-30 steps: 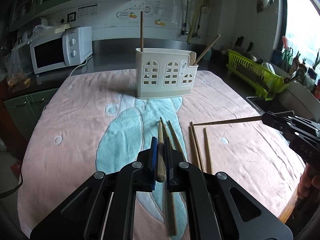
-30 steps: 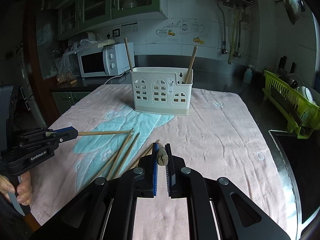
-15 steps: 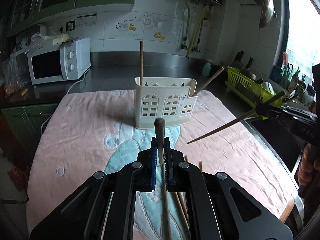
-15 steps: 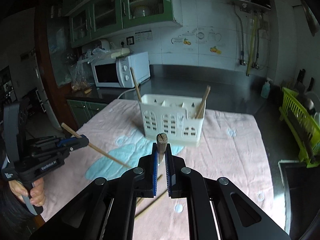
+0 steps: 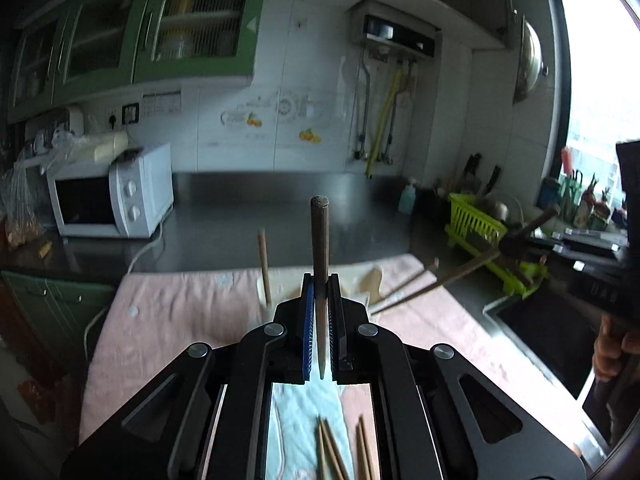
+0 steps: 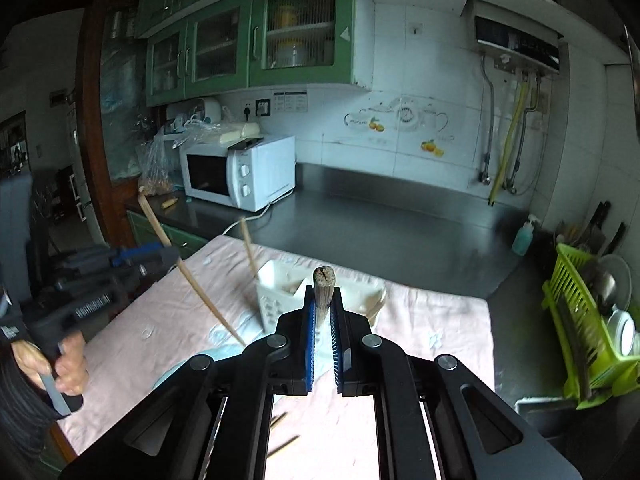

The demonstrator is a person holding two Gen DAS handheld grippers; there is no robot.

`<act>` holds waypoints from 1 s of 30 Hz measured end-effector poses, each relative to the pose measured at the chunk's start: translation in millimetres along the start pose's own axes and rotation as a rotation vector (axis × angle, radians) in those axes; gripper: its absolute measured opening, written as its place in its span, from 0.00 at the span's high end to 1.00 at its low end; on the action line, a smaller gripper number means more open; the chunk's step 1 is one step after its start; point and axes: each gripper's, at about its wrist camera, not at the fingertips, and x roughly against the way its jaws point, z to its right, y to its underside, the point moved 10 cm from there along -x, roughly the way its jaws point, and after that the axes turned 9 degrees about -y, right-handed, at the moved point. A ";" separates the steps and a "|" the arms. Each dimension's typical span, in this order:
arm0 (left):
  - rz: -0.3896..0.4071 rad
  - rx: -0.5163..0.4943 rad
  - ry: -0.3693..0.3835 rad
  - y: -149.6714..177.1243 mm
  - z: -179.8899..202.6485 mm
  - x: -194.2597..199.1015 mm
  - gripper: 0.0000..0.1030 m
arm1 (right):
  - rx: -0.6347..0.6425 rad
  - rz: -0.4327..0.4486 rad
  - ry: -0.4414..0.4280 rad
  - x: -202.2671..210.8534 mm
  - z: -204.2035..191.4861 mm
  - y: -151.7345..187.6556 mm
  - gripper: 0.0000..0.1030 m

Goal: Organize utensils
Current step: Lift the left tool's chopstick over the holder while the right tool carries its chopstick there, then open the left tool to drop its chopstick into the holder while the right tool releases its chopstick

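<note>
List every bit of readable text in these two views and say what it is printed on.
None reads cleanly.
Right gripper body: pale letters, blurred.
Left gripper body: white lettering, blurred.
Wall notice: too small.
Microwave door: small mark, unreadable.
Water heater panel: unreadable.

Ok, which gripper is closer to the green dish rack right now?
Right. The right gripper hovers on the dish rack side; the left gripper is opposite, on the microwave side.
</note>
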 end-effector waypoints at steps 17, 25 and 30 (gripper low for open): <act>0.081 -0.032 -0.147 -70.4 -3.0 -80.3 0.95 | -0.024 -0.067 0.033 -59.7 48.6 -16.9 0.93; -0.015 0.005 -0.142 -45.0 -17.5 -113.6 0.95 | -0.025 -0.143 0.042 -92.3 55.4 0.7 0.93; -0.017 0.009 -0.145 -41.1 -20.6 -111.4 0.92 | -0.027 -0.168 0.047 -105.6 54.1 10.1 0.93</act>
